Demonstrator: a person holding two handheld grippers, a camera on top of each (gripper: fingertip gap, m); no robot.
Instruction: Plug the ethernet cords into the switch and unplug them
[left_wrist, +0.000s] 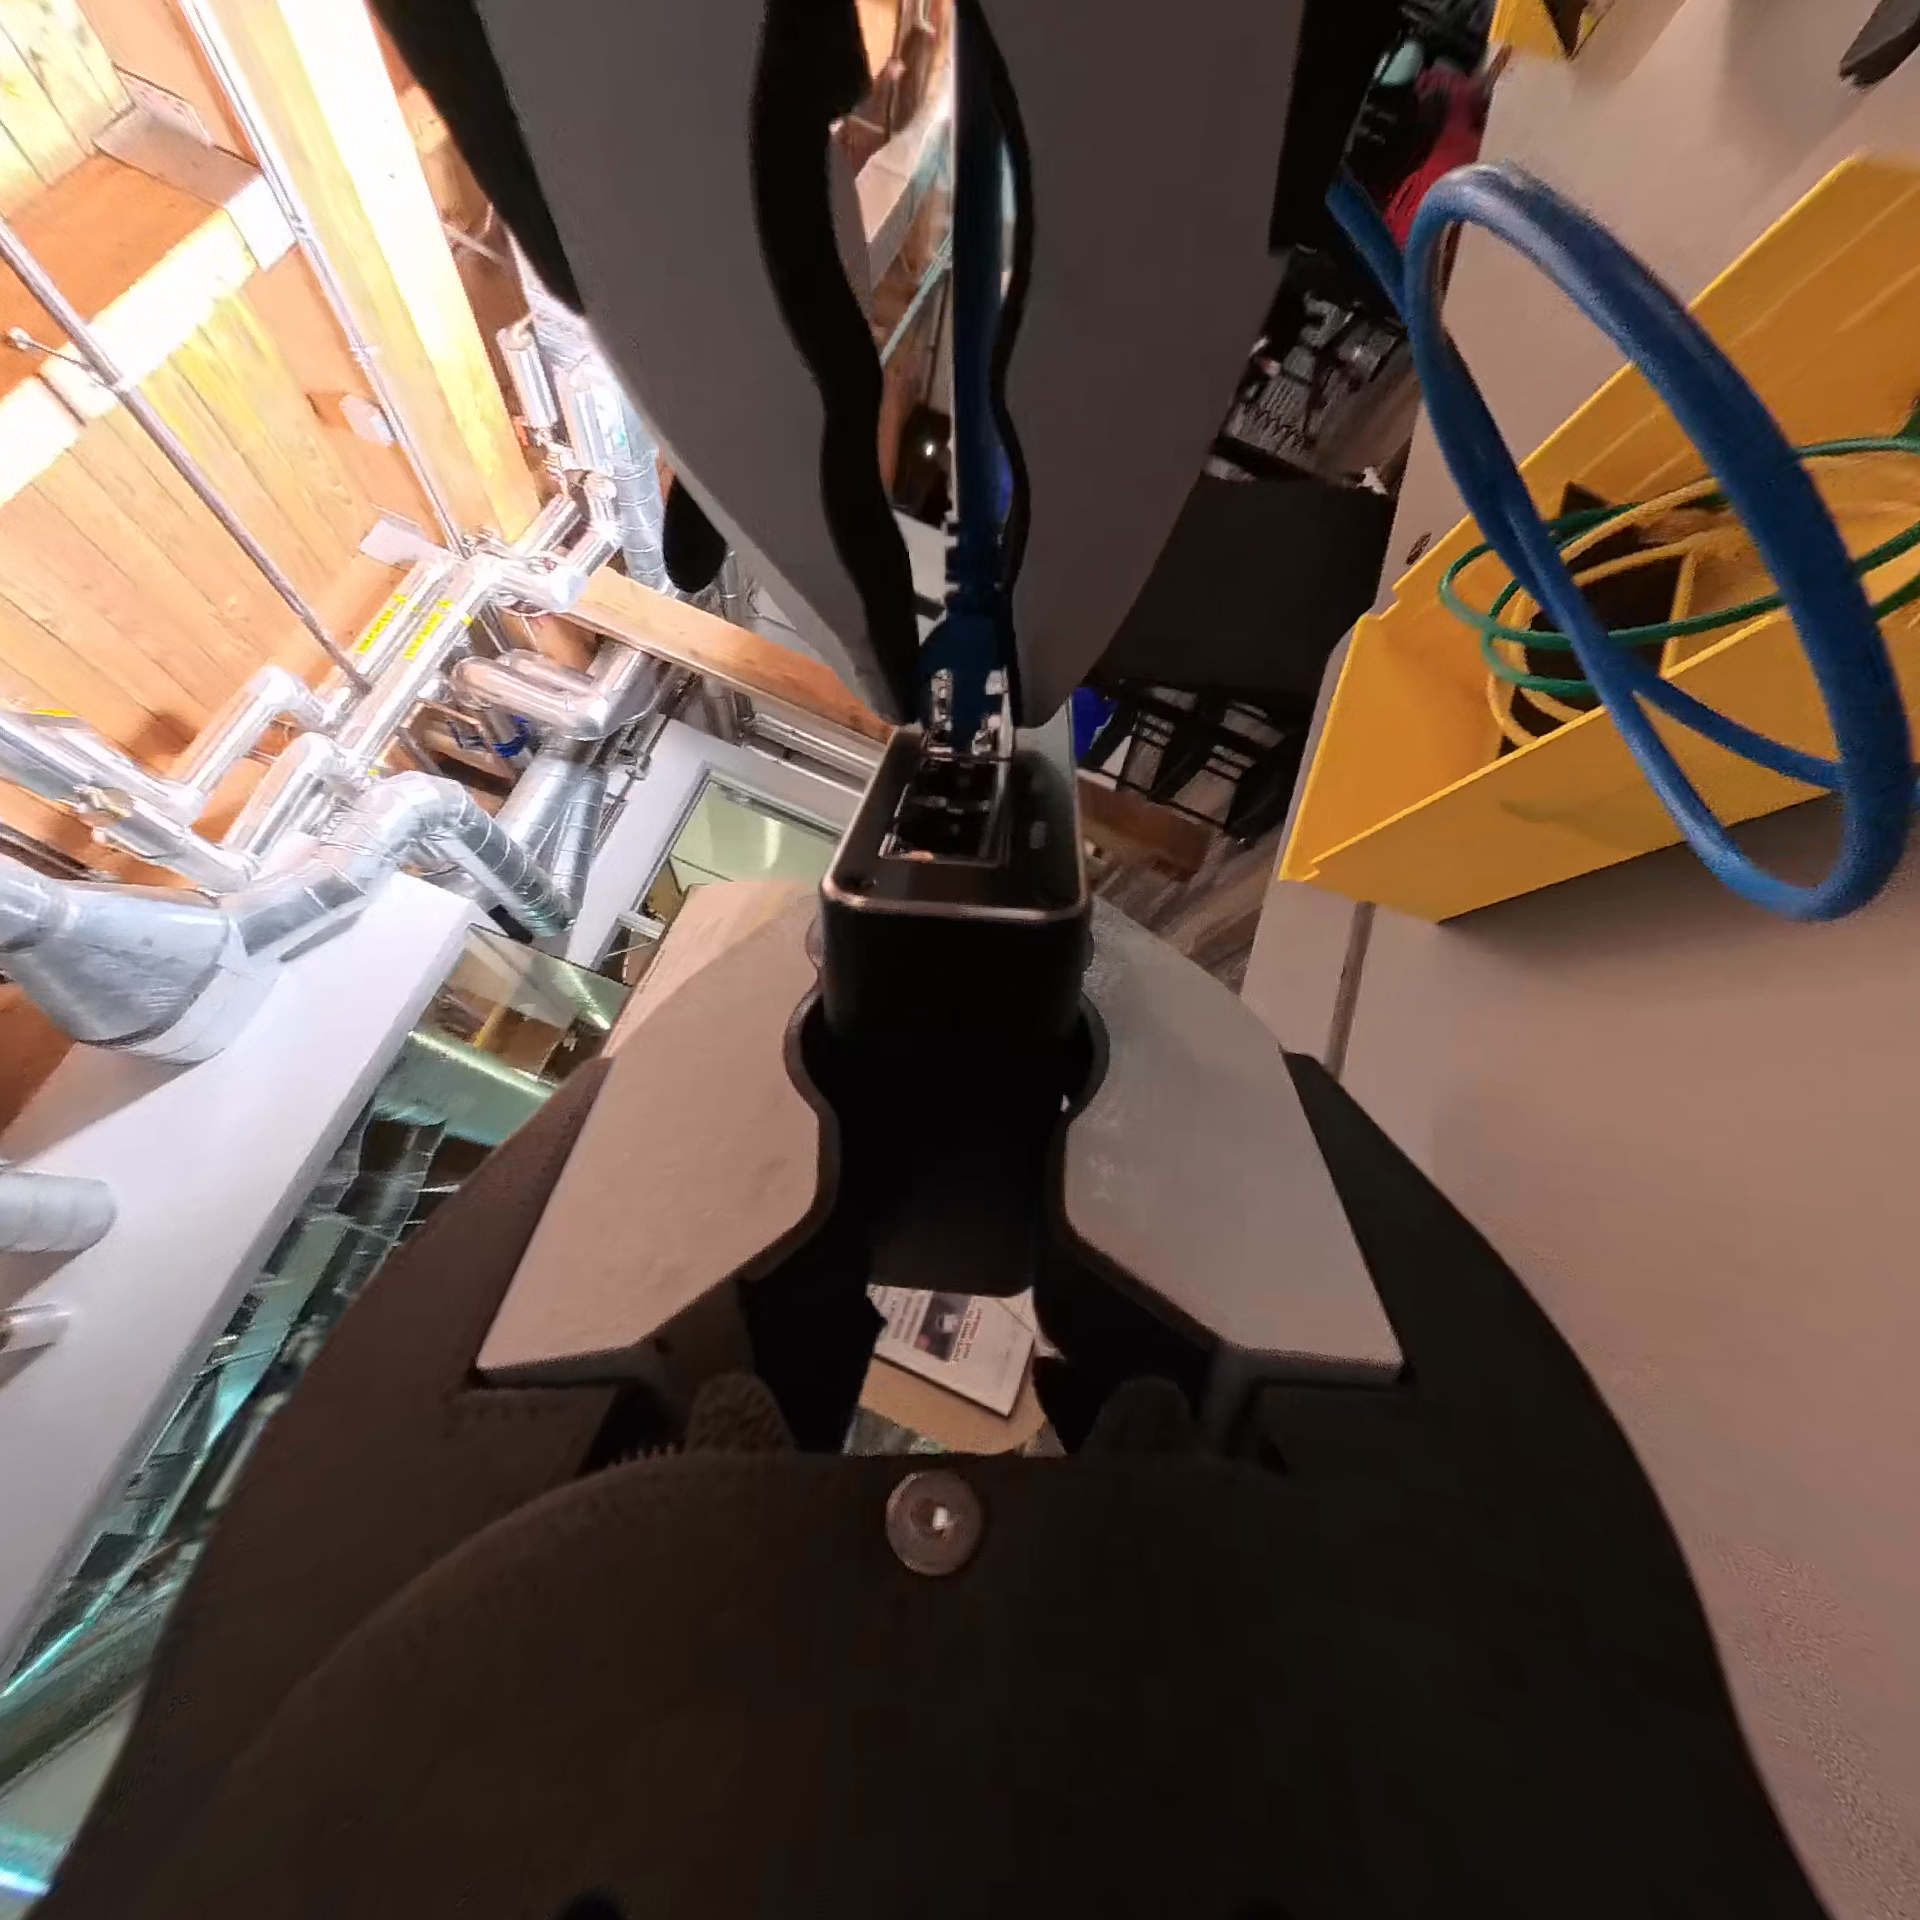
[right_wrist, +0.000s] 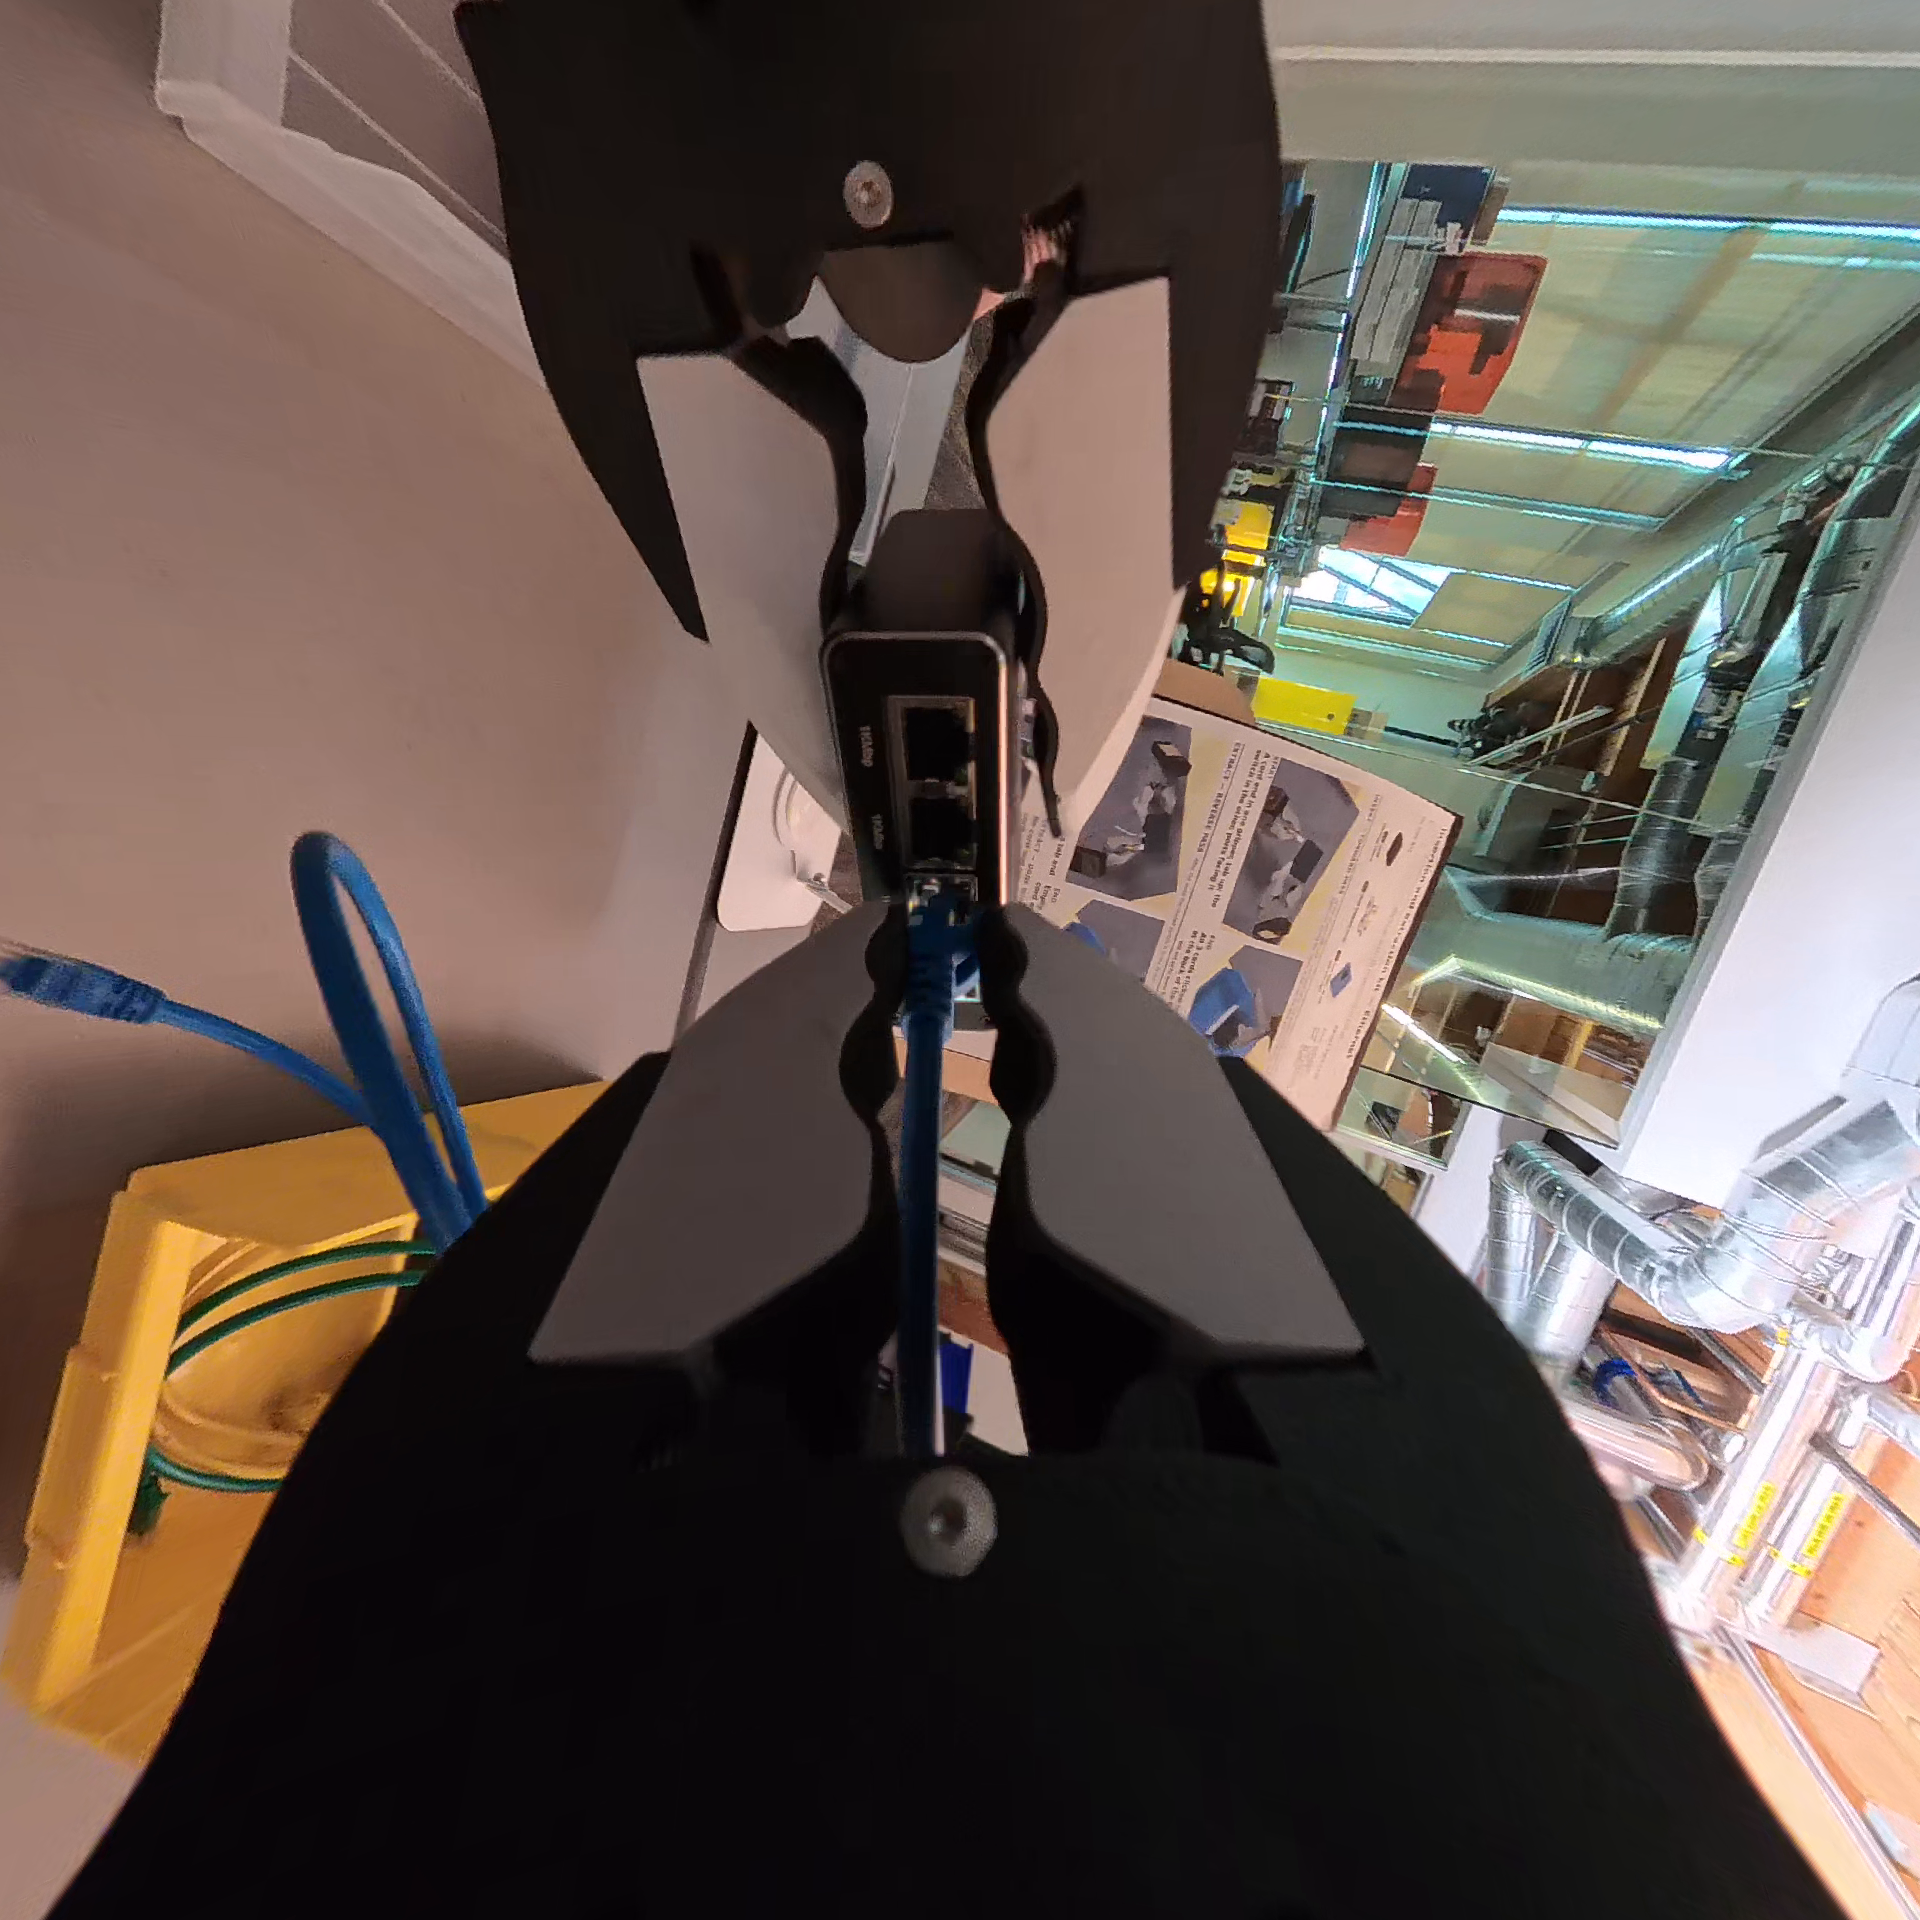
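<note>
the left gripper's (left_wrist: 951, 966) fingers (left_wrist: 717, 1132) are clamped on the black switch (left_wrist: 951, 935), holding it in the air with its port face turned toward the other gripper. the right gripper's (right_wrist: 940, 966) fingers (right_wrist: 769, 1122) are closed on a blue cord (right_wrist: 920, 1195) just behind its plug (right_wrist: 940, 920). the plug sits at the mouth of the end port nearest that gripper; whether it is fully seated cannot be told. the two ports beyond it are empty. the cord runs back between the right fingers and loops (left_wrist: 1642, 540) over a yellow bin (left_wrist: 1558, 748) on the tabletop (left_wrist: 1610, 1195). green (left_wrist: 1662, 613) and yellow cords lie coiled in the bin. another blue plug end (right_wrist: 73, 987) hangs near the bin. a printed sheet (right_wrist: 1247, 883) lies behind the switch.
</note>
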